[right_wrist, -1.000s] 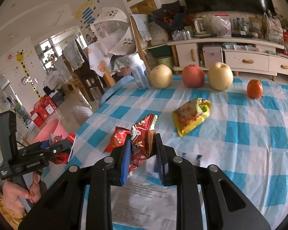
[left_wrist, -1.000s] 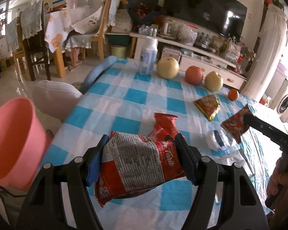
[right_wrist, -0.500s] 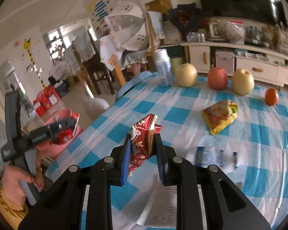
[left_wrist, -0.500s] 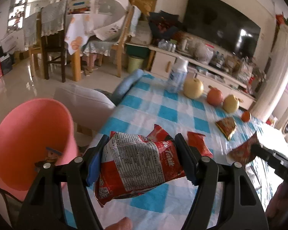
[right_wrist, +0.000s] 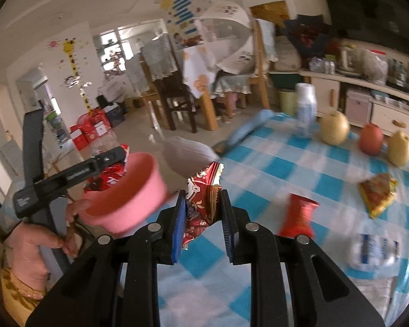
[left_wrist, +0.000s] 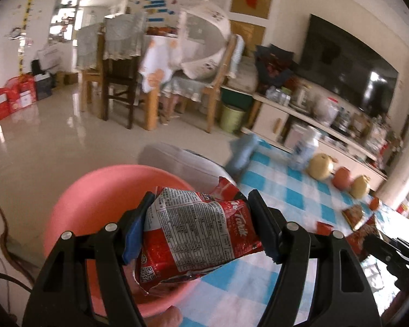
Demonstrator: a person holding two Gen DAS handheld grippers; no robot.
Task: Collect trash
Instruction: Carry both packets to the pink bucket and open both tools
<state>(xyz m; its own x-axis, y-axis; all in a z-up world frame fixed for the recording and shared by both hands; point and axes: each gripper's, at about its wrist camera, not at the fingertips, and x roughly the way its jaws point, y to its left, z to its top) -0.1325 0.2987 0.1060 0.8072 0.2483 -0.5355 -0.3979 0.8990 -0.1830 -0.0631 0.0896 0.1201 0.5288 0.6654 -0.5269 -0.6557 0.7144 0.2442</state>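
- The left gripper points down over the pink bin, its fingers clamped across a wide red snack bag; the bag hangs above the bin's open mouth, partly over the worktop's near edge
- The right gripper tilts down over the worktop, fingers nearly closed and pinching a crumpled red wrapper that stands up between them; the bin sits at its 10 o'clock
- In the right wrist view a hand at 8 o'clock grips the left tool's handle
- On the blue-checked cloth lie three loose pieces of trash: a red packet at 3 o'clock, a yellow-red pouch beyond it, a white-blue wrapper at 4 o'clock
- Three large round fruits stand in a row at 2 o'clock, with one white bottle beside them
- The bin stands off the worktop's left edge, beside a grey cushion; open floor lies beyond toward 11 o'clock
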